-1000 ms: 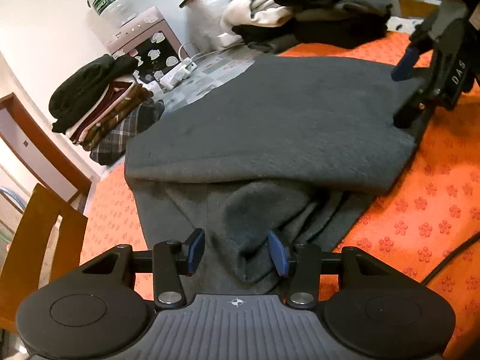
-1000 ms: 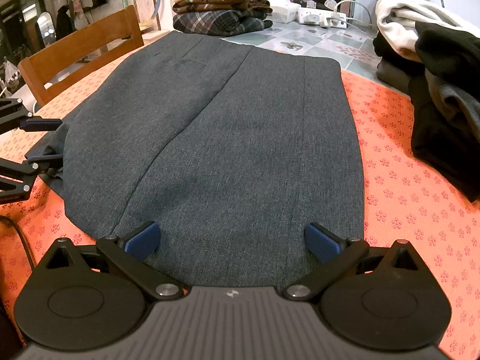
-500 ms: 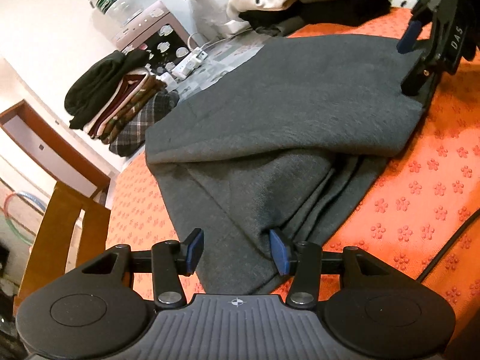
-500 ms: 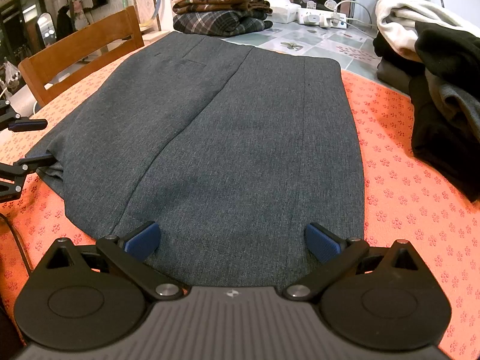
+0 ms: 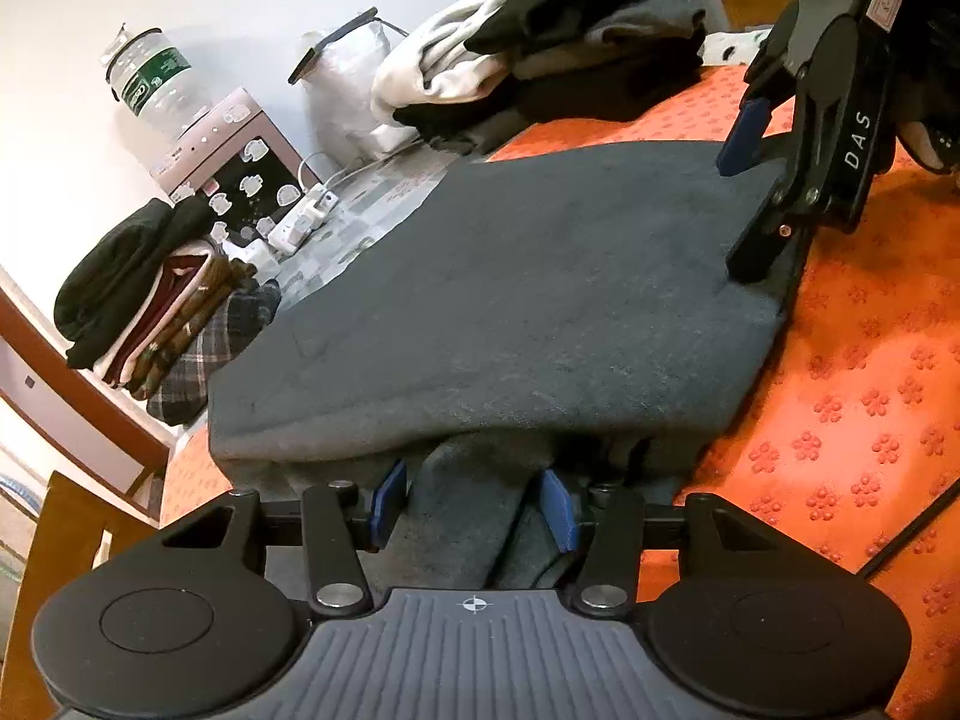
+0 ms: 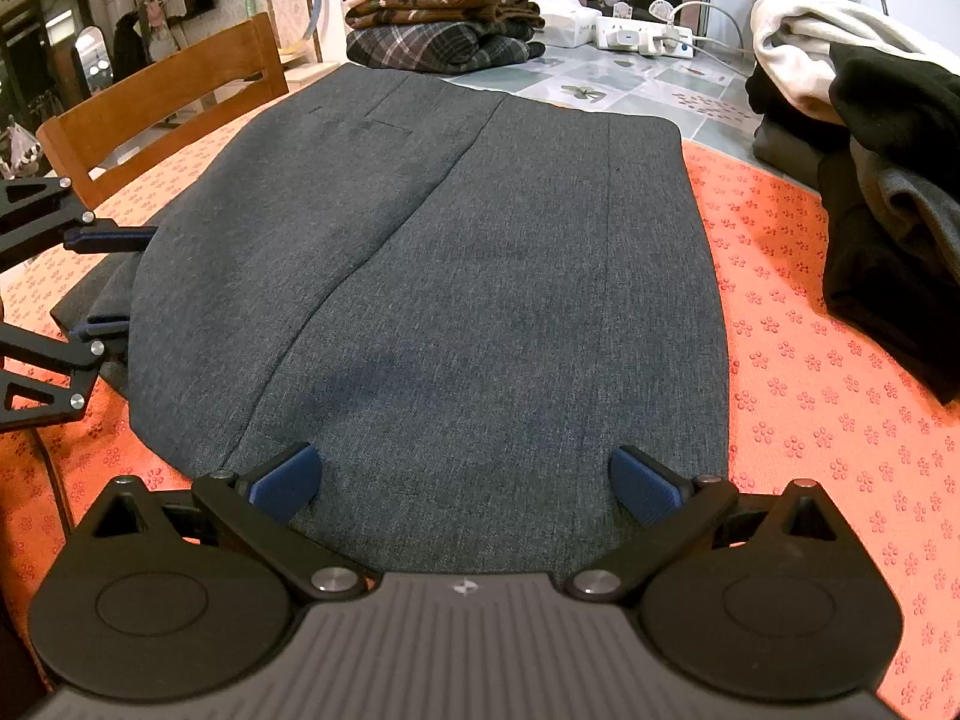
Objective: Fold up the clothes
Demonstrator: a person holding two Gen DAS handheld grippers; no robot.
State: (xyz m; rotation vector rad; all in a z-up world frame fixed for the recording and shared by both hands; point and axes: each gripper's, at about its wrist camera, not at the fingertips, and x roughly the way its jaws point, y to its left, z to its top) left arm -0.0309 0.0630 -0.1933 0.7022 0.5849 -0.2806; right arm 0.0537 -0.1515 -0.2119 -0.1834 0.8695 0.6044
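Back toward the grey garment [image 5: 510, 300] came left tongs [image 5: 474, 507] — both tongs spread, straddling its edges — right tongs [image 6: 465, 480]

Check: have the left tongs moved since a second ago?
Yes. In the right wrist view the left tongs sit higher and further in over the grey garment's edge, nearer the wooden chair.

Your garment's [image 5: 510, 300] lower layers hide under the top fold; right gripper [image 5: 744, 204] cut off by frame edge.
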